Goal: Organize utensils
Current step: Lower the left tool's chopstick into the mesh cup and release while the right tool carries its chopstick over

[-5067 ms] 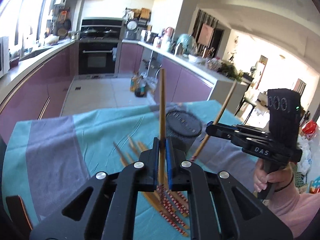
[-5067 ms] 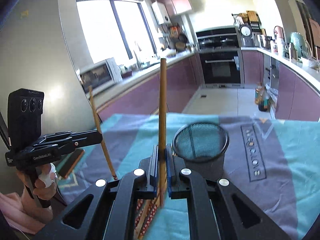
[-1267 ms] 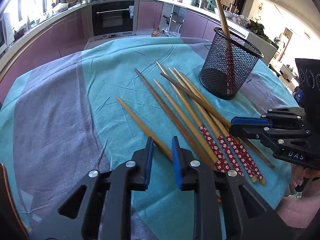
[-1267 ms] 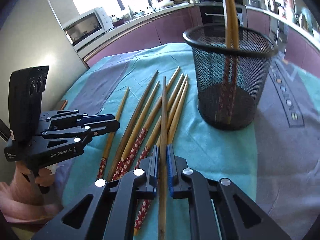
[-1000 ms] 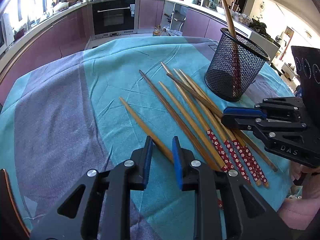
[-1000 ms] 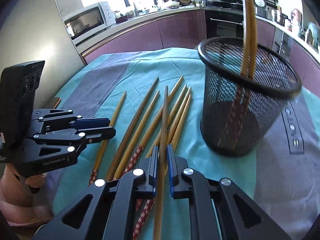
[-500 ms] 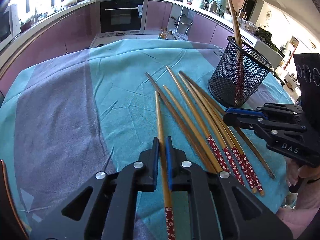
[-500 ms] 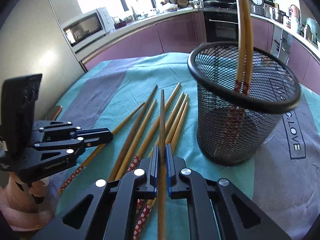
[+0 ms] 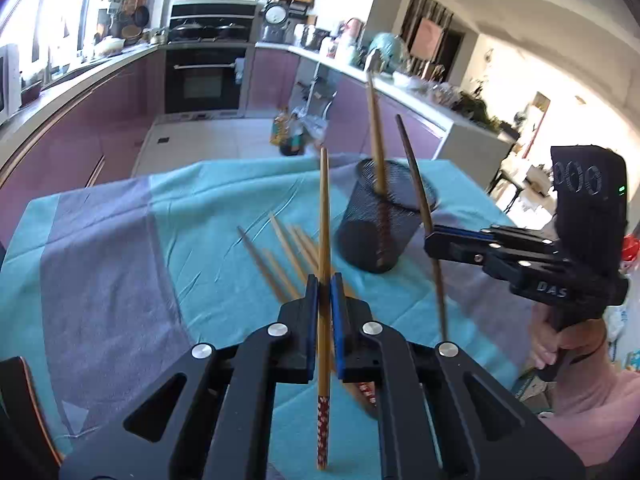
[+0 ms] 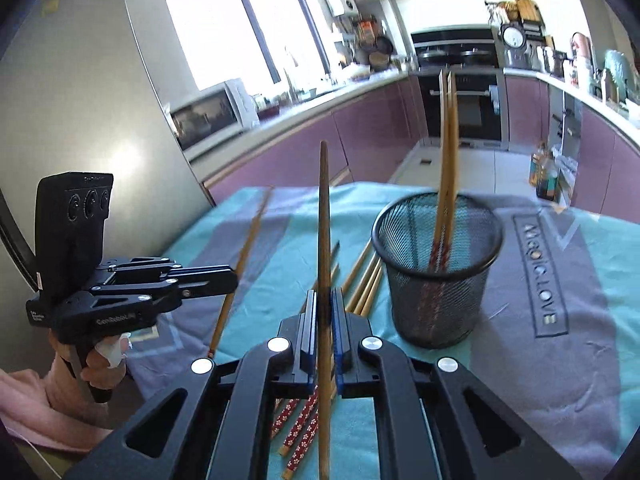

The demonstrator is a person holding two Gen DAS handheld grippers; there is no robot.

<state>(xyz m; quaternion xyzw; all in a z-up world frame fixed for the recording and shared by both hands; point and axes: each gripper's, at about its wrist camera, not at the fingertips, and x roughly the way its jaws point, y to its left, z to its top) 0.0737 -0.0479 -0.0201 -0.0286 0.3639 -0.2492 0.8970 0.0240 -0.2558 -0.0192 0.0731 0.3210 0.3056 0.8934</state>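
Observation:
My left gripper (image 9: pixel 324 292) is shut on a light bamboo chopstick (image 9: pixel 324 208) with a red flowered end, lifted off the cloth and pointing up and away. My right gripper (image 10: pixel 324 308) is shut on a darker wooden chopstick (image 10: pixel 324 216), also raised; it shows in the left wrist view as the dark chopstick (image 9: pixel 416 184) beside the cup. The black mesh cup (image 10: pixel 440 272) stands upright on the cloth with two chopsticks (image 10: pixel 448 128) leaning in it. Several loose chopsticks (image 10: pixel 366 280) lie on the cloth left of the cup. The left gripper (image 10: pixel 232 278) also shows in the right wrist view.
A teal and grey tablecloth (image 9: pixel 120 248) covers the table. A person's hands (image 9: pixel 560 344) hold both gripper handles at the near edge. A dark object (image 9: pixel 24 400) sits at the table's near left corner. Kitchen counters and an oven lie beyond the table.
The left gripper closed on a chopstick that lay on the cloth. Both grippers then rose and tilted up, lifting their chopsticks clear of the pile.

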